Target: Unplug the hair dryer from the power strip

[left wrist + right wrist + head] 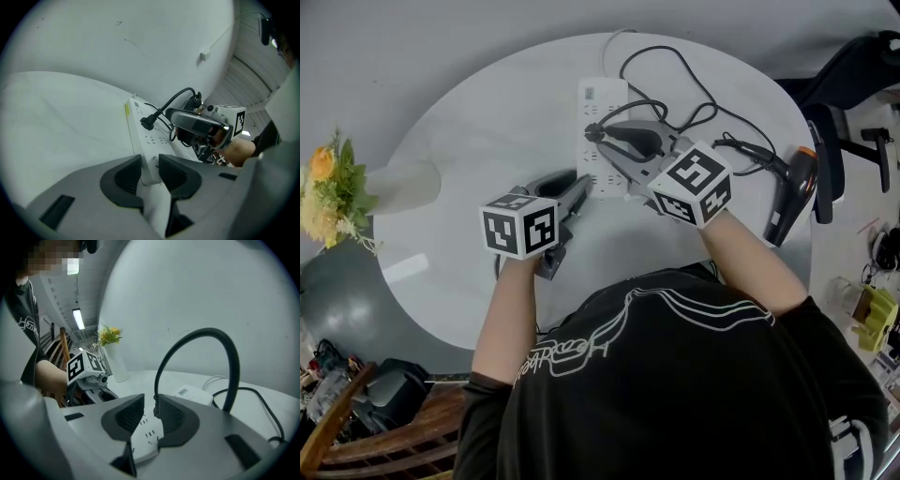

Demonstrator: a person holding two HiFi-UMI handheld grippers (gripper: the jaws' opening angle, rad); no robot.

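Observation:
A white power strip (602, 101) lies on the round white table (487, 131). My left gripper (579, 190) is shut on the strip's near end (149, 171), which fills the gap between the pads. The black plug (148, 123) stands on the strip's face; whether its prongs are seated I cannot tell. My right gripper (605, 131) reaches in from the right, its jaws narrowed on the plug (156, 408) at the fingertips (165, 412). The black cord (225, 357) arches up from the plug. The black hair dryer (787, 192) lies at the table's right edge.
A white vase (403, 183) with yellow flowers (328, 187) stands at the table's left edge. The cord (694, 89) loops across the far right of the table. A black chair (848, 80) stands beyond the right edge. The strip's white cable (614, 39) runs off the far side.

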